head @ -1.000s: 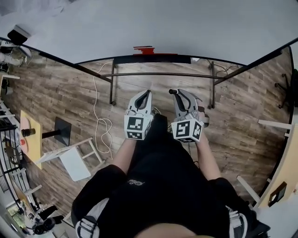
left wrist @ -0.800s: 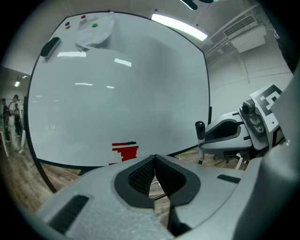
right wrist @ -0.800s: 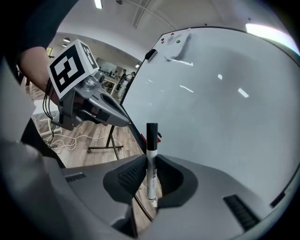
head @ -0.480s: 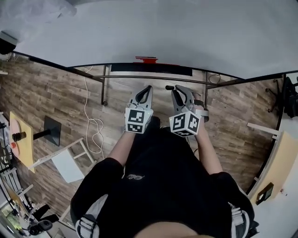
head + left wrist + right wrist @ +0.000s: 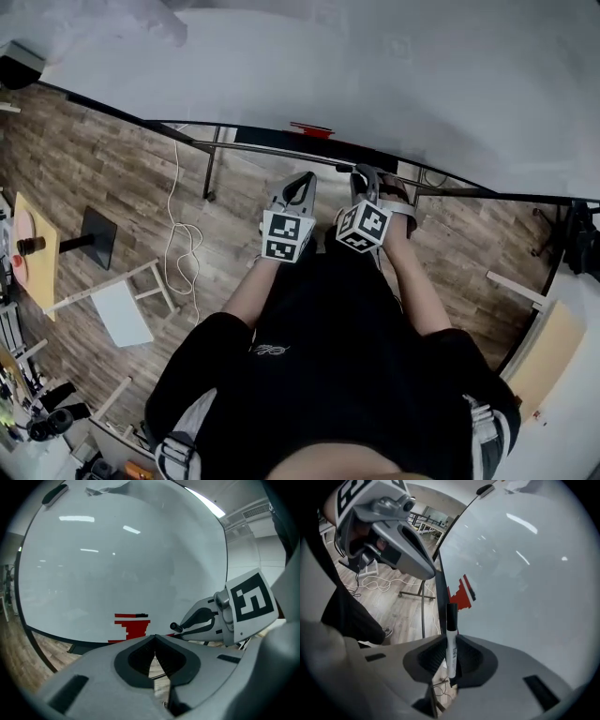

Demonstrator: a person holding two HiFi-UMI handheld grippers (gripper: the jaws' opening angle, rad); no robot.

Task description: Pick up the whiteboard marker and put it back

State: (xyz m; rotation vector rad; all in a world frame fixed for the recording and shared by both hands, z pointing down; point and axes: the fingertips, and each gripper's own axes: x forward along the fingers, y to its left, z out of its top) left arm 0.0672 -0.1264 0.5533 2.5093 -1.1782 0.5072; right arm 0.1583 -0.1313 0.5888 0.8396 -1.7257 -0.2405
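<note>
- Wooden floor (image 5: 84, 178) underfoot; whiteboard (image 5: 375, 75) on a metal stand straight ahead.
- Right gripper (image 5: 451, 644) is clamped on the marker (image 5: 452, 620) mid-barrel. The black cap sticks out past the tips toward the whiteboard's lower edge, near the red patch (image 5: 461, 595).
- Left gripper (image 5: 154, 641) is pinched together with nothing in it, also facing the whiteboard.
- Risk (judgement): the barrel is thin and round, so knocking the cap on the whiteboard's rim could twist it in the pads or drop it.
- Room: open floor below and to either side of the whiteboard. The grippers sit close together and could bump.
</note>
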